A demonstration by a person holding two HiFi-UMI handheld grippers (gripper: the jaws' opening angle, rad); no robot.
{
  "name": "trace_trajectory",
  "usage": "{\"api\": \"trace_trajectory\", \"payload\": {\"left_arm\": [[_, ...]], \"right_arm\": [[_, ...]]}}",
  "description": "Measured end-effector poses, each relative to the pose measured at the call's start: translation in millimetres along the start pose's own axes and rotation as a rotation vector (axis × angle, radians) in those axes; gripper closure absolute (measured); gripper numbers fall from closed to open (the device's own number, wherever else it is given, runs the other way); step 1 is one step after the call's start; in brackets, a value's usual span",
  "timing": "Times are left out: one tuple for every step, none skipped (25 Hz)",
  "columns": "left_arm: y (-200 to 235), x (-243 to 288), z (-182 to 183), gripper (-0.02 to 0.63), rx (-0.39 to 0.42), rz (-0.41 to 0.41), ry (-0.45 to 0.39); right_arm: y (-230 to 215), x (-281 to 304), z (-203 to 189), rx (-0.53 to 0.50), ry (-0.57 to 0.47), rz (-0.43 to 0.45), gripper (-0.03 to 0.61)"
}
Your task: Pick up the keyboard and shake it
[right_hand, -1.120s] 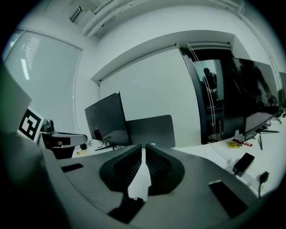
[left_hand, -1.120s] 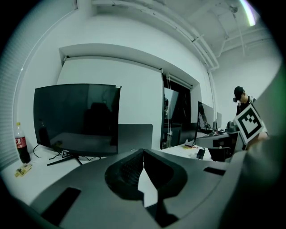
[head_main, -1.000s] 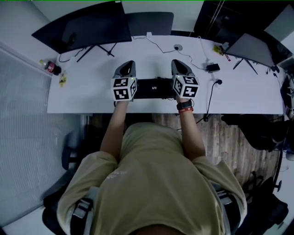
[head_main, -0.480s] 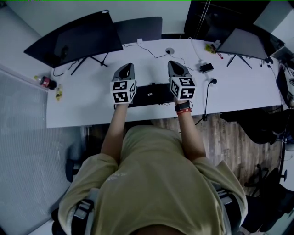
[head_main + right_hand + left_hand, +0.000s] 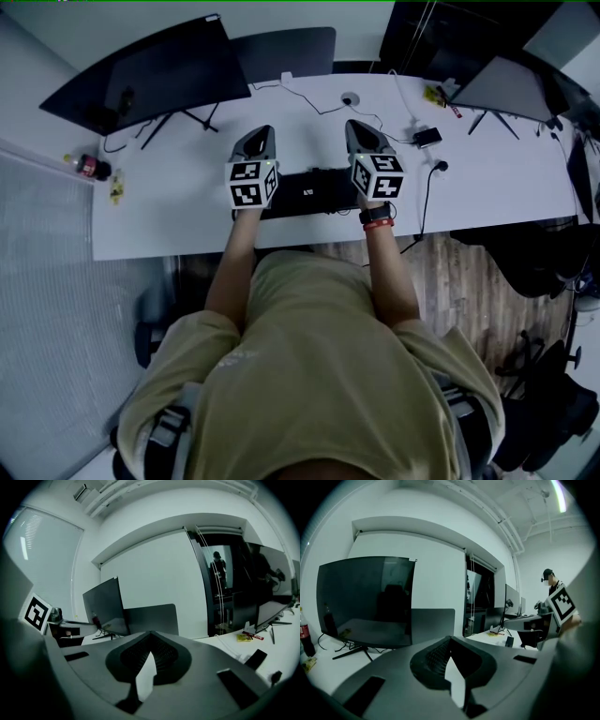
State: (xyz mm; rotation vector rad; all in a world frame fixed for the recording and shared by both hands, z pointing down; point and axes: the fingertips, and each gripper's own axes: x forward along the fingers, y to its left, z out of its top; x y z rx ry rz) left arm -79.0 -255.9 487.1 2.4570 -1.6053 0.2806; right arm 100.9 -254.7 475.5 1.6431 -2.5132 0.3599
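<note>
Keyboard [image 5: 314,192], black and rectangular, lies on the white tabletop [image 5: 169,206] near its front edge, directly before the person in the khaki shirt [image 5: 309,375]. The left claw [image 5: 258,136] sits over the keyboard's left end and the right claw [image 5: 361,131] over its right end, both pointing toward the dark monitor [image 5: 159,70]. Each claw's jaws are pressed together at the tips, pinching nothing.
</note>
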Motion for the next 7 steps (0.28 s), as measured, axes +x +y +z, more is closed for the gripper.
{"api": "trace_trajectory", "payload": {"left_arm": [[2.2,2.6,-2.9,0.594,-0.003,0.0,0.009],[4.1,5.9,-5.6,0.594,-0.004,0.001,0.016],[5.8,9.6,-8.4,0.594,-0.004,0.001,0.024],[7.4,13.8,-11.7,0.594,-0.004,0.001,0.032],[9.1,18.1,-15.3,0.594,-0.003,0.001,0.039],[10.9,22.4,-19.4,0.594,-0.002,0.0,0.048],[12.8,26.7,-23.6,0.594,-0.001,0.0,0.057]], "right_arm": [[-1.2,2.3,-3.4,0.003,0.008,0.0,0.555],[-2.7,5.2,-6.4,0.006,0.016,0.001,0.555],[-4.8,8.8,-8.8,0.01,0.022,0.005,0.555],[-7.9,12.9,-10.3,0.013,0.026,0.01,0.555],[-11.8,17.5,-11.2,0.017,0.029,0.016,0.555],[-16.4,22.2,-11.9,0.021,0.032,0.021,0.555],[-21.1,26.9,-12.4,0.025,0.036,0.027,0.555]]}}
